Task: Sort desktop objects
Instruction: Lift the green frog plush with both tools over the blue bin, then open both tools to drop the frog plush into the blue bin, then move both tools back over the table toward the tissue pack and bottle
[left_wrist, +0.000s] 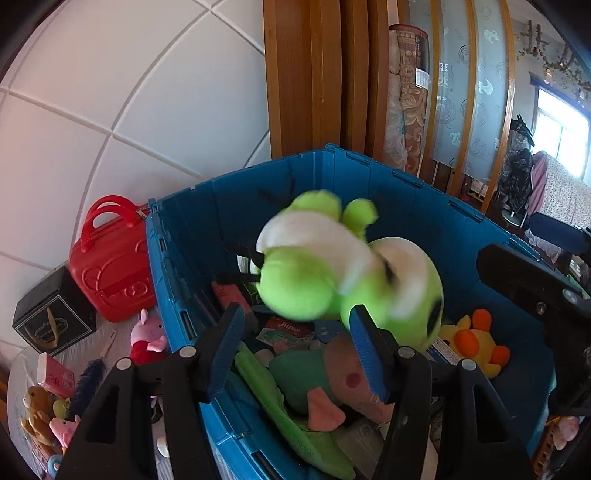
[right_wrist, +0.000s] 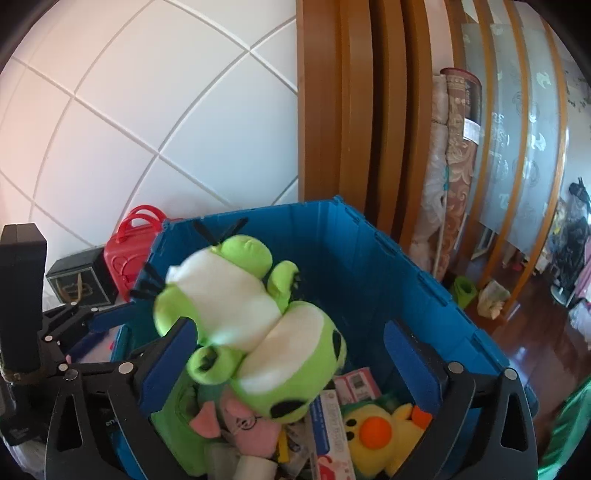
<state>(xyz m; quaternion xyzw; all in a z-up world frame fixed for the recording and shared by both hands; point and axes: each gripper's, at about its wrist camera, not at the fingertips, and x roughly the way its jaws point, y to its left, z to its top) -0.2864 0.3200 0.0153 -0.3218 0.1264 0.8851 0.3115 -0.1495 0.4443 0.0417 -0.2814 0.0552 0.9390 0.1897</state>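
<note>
a blurred green plush frog (left_wrist: 343, 266) sits over the blue crate (left_wrist: 491, 295); the left gripper (left_wrist: 295, 343) stands parted, empty; a red case (left_wrist: 110, 273) stands beside the crate

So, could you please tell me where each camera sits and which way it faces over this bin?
Left wrist: sits on the left tongs, looking forward and down into the blue crate; its own blue-padded fingers show, with the right tongs' black frame at the right edge.
Right wrist: sits on the right tongs, looking down into the same crate; its own fingers show wide apart, with the left tongs at left.
Shared: the blurred green frog plush, yellow duck plush, red toy case.
</note>
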